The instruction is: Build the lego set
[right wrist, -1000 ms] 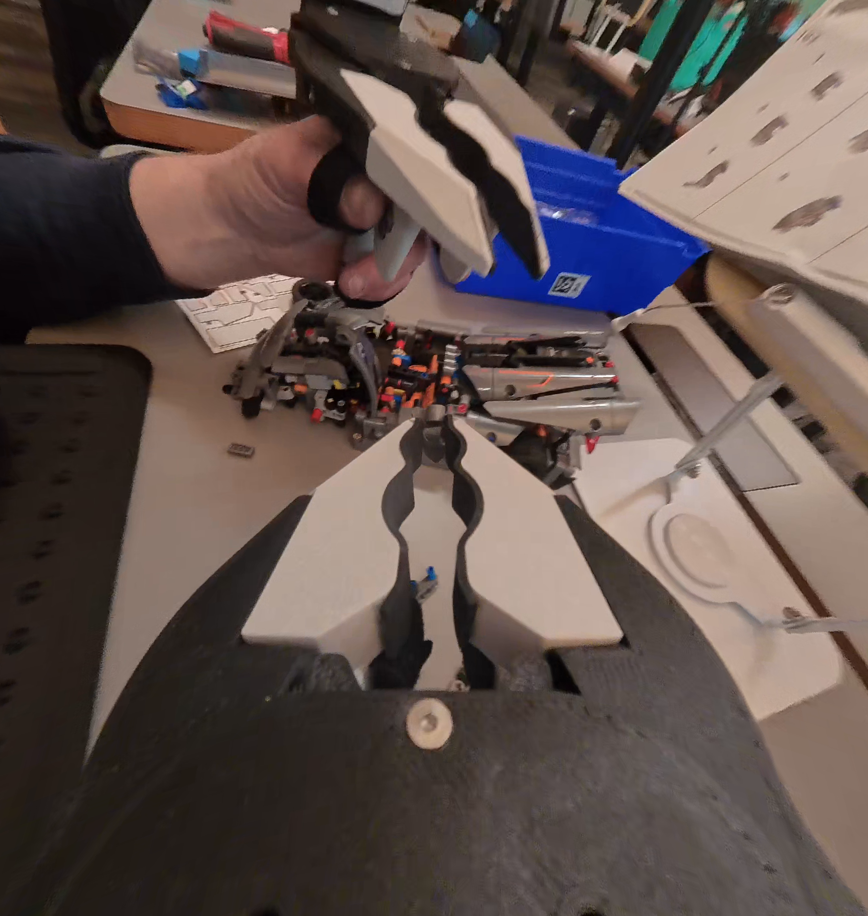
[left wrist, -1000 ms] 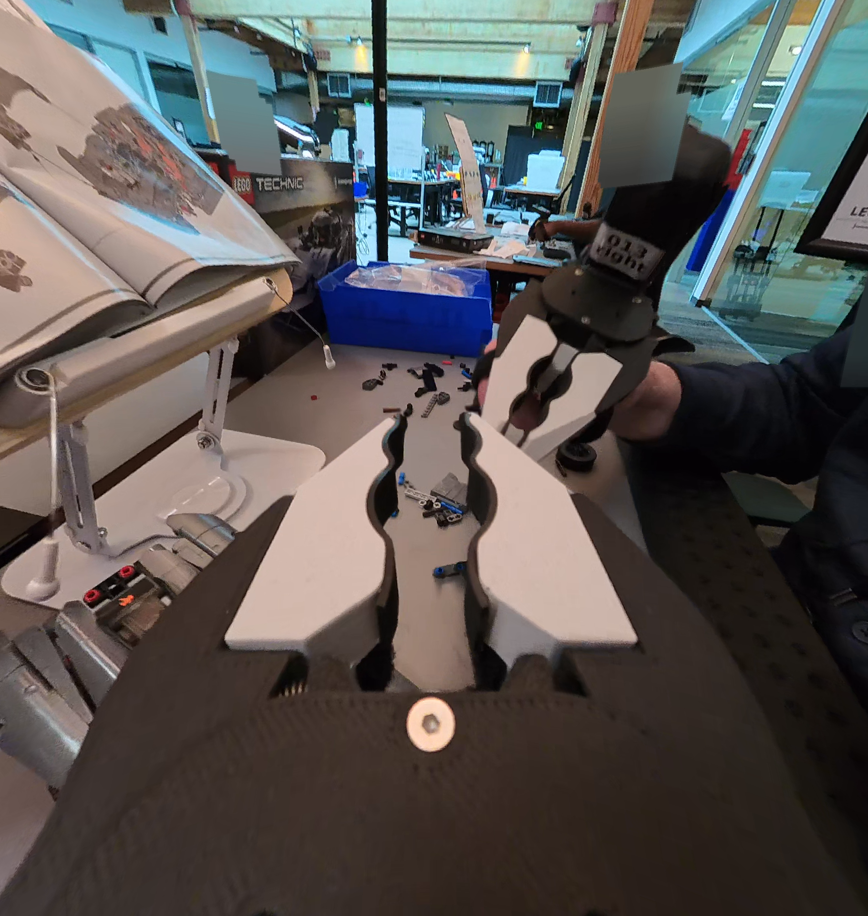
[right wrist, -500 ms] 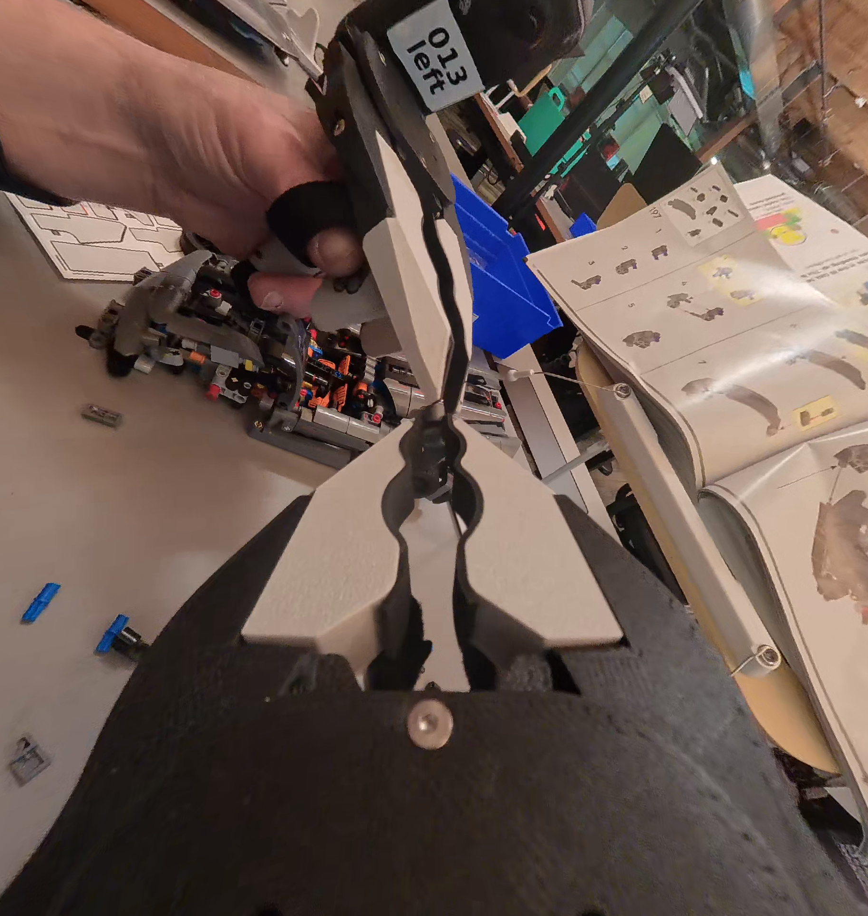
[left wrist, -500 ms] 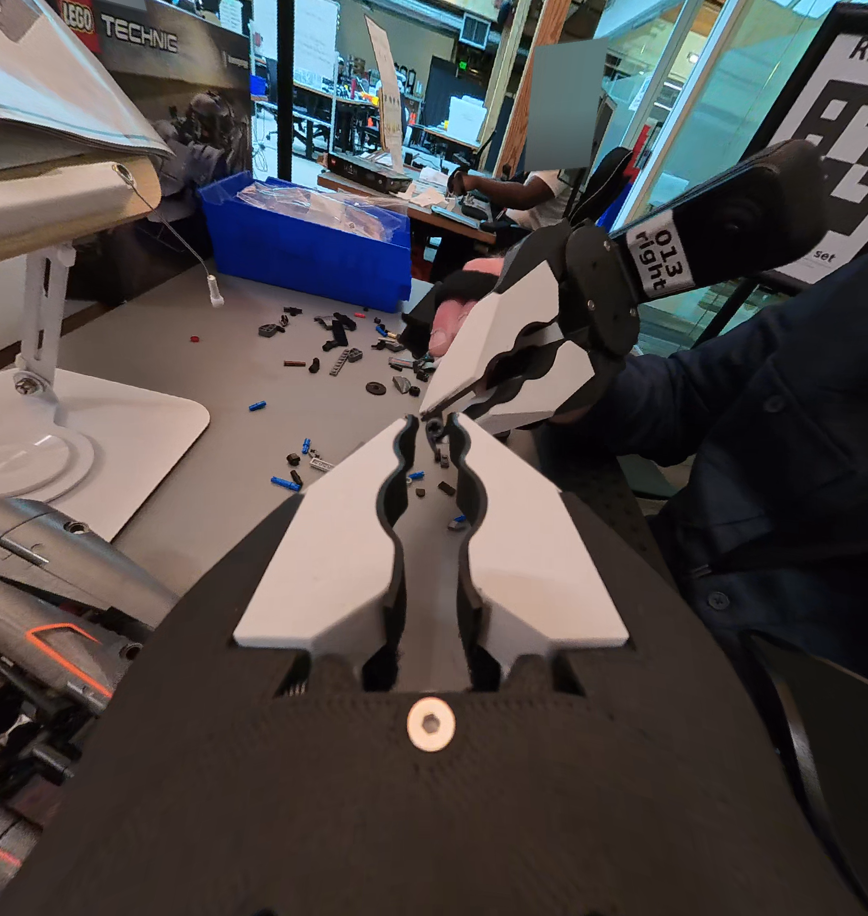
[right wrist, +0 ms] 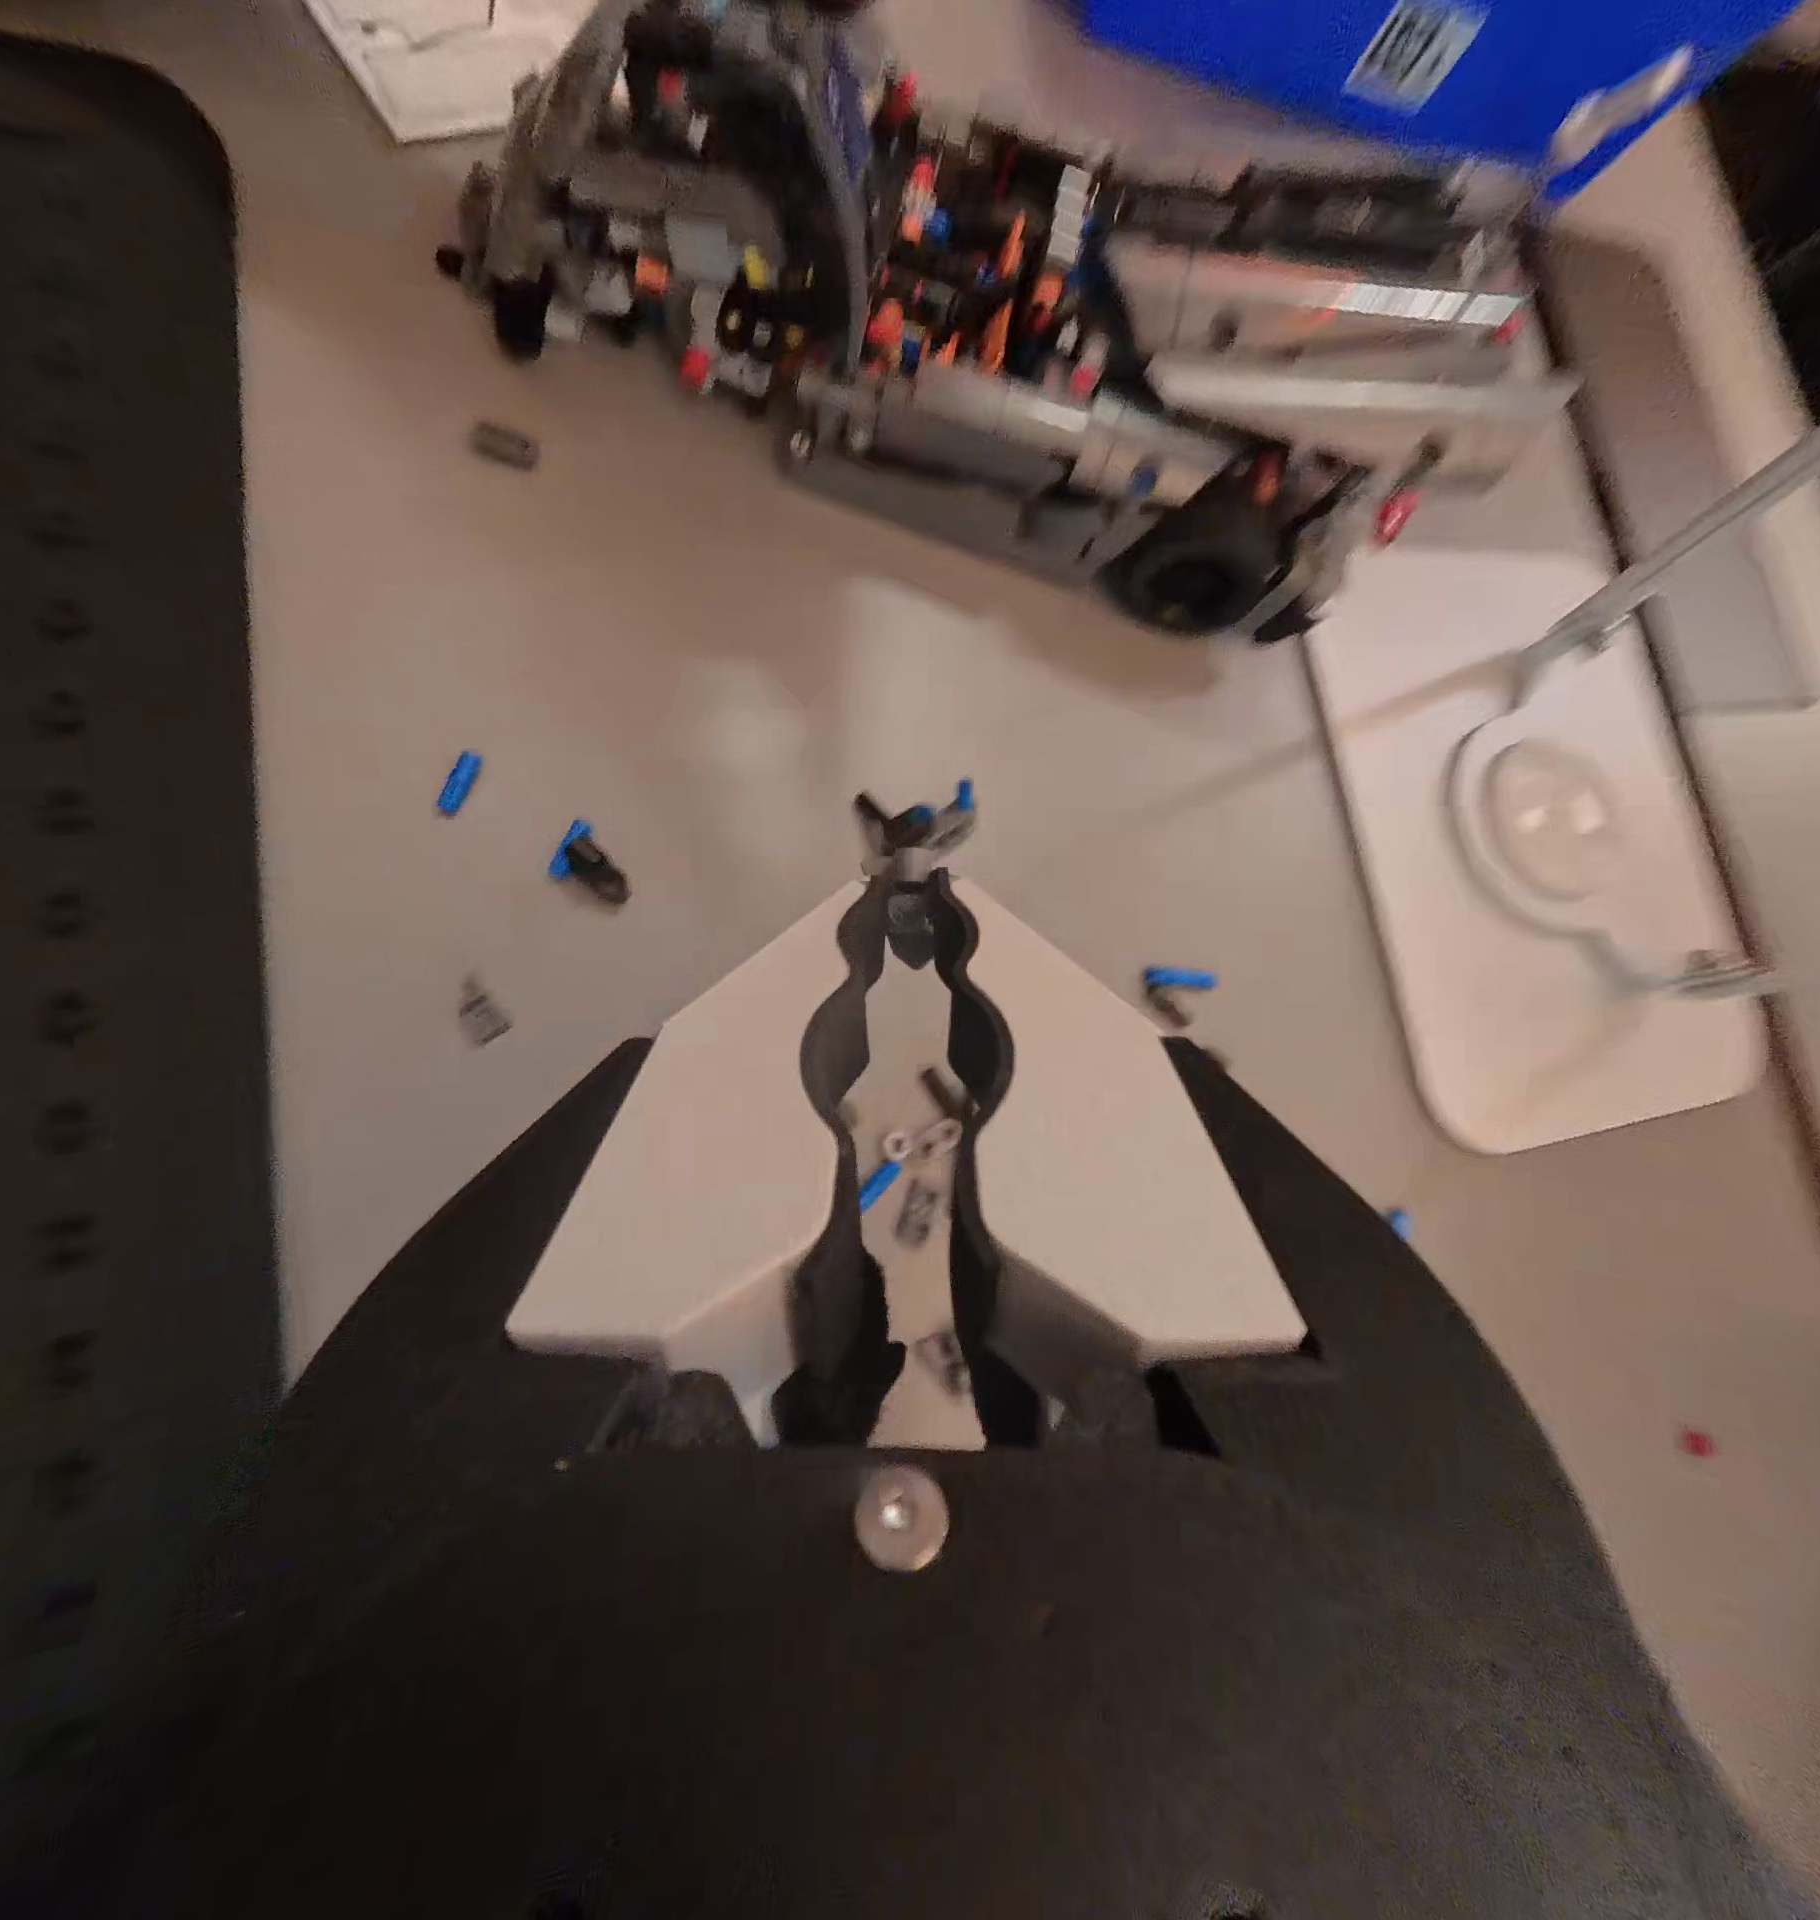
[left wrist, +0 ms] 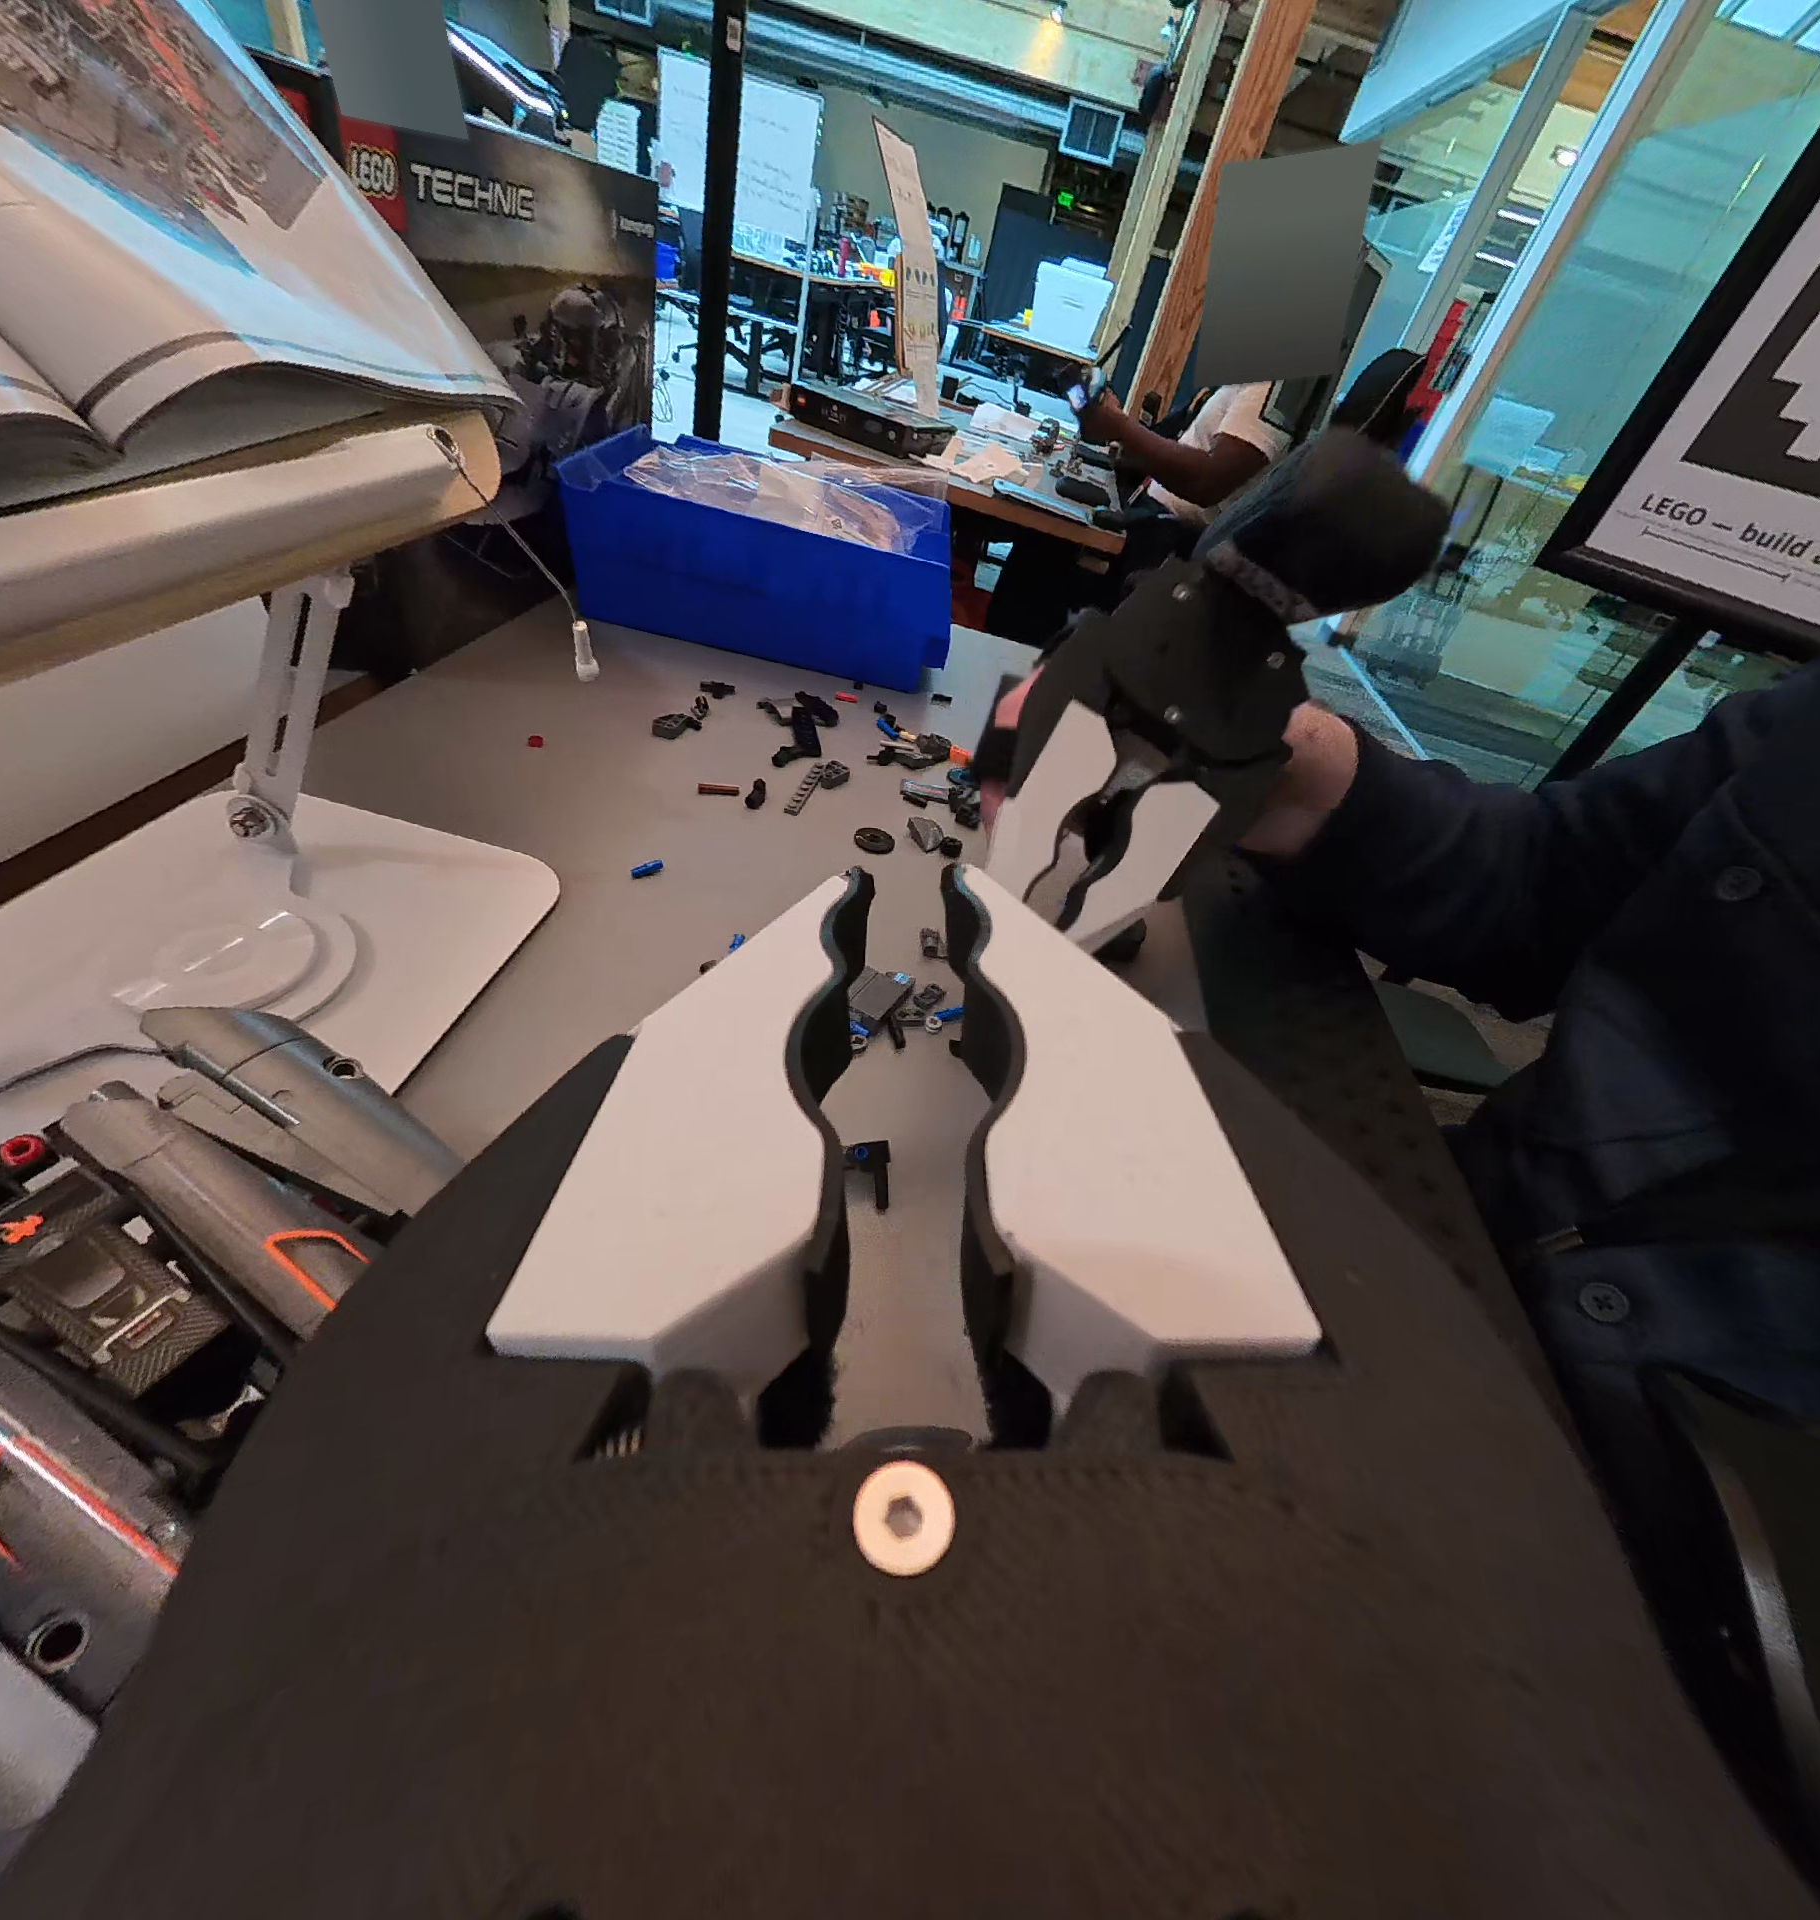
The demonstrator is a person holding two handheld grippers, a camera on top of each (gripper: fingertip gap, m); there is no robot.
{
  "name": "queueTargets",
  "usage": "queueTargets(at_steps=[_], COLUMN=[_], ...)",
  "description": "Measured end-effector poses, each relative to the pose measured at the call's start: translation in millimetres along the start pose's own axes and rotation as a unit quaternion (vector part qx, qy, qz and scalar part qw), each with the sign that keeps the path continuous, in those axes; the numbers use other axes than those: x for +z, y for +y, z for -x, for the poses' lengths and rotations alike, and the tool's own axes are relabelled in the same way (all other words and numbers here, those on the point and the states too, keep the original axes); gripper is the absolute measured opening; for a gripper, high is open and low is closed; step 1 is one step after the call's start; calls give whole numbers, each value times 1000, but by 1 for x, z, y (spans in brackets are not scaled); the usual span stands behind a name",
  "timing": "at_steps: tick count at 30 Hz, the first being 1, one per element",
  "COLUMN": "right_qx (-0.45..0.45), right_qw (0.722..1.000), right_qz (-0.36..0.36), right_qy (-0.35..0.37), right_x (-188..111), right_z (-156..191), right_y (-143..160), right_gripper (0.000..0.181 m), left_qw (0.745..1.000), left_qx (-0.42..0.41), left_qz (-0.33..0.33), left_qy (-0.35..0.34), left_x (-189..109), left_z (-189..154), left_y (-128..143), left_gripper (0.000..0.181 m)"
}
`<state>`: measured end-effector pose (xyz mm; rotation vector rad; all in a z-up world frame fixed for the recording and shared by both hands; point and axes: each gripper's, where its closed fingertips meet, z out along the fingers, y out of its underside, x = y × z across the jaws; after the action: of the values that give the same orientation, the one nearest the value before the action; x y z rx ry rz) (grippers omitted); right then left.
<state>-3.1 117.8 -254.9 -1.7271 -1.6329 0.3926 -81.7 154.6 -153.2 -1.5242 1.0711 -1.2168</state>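
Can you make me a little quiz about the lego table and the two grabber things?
1. True or false: the left gripper is open and holds nothing.
2. What does the right gripper pinch at its tips? A) a small lego piece with blue pins B) a red wheel C) a pencil
3. Fill in: in the left wrist view, the bags of parts lie in a ____ bin at the far side of the table.

Key: 1 true. 2 A. 3 blue.
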Motion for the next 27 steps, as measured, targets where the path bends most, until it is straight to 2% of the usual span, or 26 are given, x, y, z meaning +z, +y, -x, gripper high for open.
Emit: queueTargets(at_steps=[5, 10, 12, 15, 18, 21, 27], right_qx=[38, 46, 55, 66, 80, 106, 102], right_qw=[996, 991, 989, 991, 994, 992, 994], right_qz=[43, 75, 78, 64, 47, 19, 34], right_qy=[-72, -101, -109, -100, -63, -63, -31], right_x=[25, 46, 48, 39, 19, 0, -17], right_z=[26, 39, 42, 37, 20, 16, 15], right_y=[22, 32, 34, 30, 28, 26, 40], right_gripper=[6, 6, 14, 17, 16, 14, 14], left_qw=[1000, 1000, 1000, 1000, 1000, 1000, 997], left_qx=[0, -2, 1, 7, 10, 17, 43], left_qz=[1, -3, -2, -2, -6, -8, -35], left_qy=[-7, -10, -10, -11, -14, -24, -58], left_x=[-1, -3, -3, -4, -6, -12, -37], left_z=[4, 7, 6, 4, 4, 6, 11], left_y=[1, 1, 0, -1, -4, -8, -29], left_gripper=[11, 11, 11, 11, 10, 12, 12])
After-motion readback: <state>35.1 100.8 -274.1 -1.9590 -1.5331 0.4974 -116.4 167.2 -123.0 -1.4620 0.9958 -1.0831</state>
